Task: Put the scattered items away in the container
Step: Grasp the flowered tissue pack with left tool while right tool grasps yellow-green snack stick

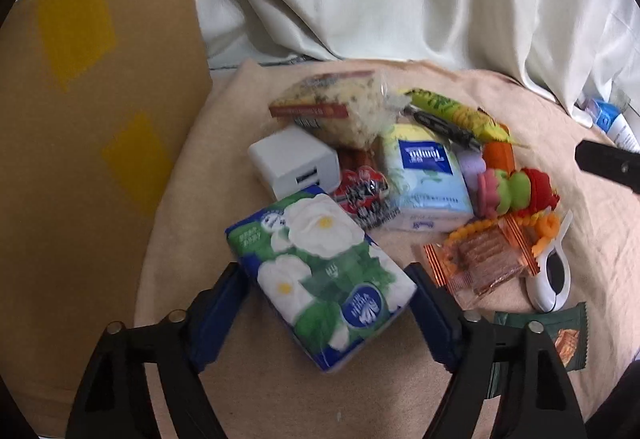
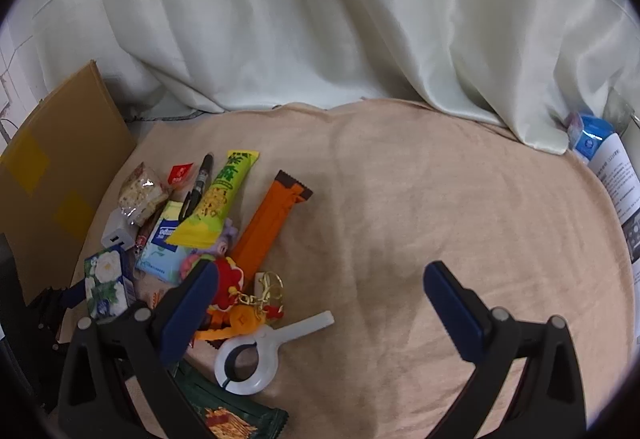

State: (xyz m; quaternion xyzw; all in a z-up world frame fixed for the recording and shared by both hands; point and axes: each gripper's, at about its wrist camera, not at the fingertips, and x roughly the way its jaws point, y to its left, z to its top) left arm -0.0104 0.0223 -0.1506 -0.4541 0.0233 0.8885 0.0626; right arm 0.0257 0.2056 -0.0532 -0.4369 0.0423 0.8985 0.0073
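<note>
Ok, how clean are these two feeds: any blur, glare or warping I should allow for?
Left wrist view: slight motion blur softens the pile, so print on the flowered tissue pack between the left gripper jaws is unreadable. Right wrist view: sharper; lettering on the yellow-green snack bar shows. Both views: fisheye bends the edges, light is soft and even, no glare.

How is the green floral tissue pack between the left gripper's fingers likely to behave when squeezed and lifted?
The tissue pack is a soft plastic-wrapped block, so it will probably dent under the pads rather than resist. It looks light for its bulk. The glossy film may slip a little, and the open left gripper straddles it at an angle, so it could twist as the jaws close.
</note>
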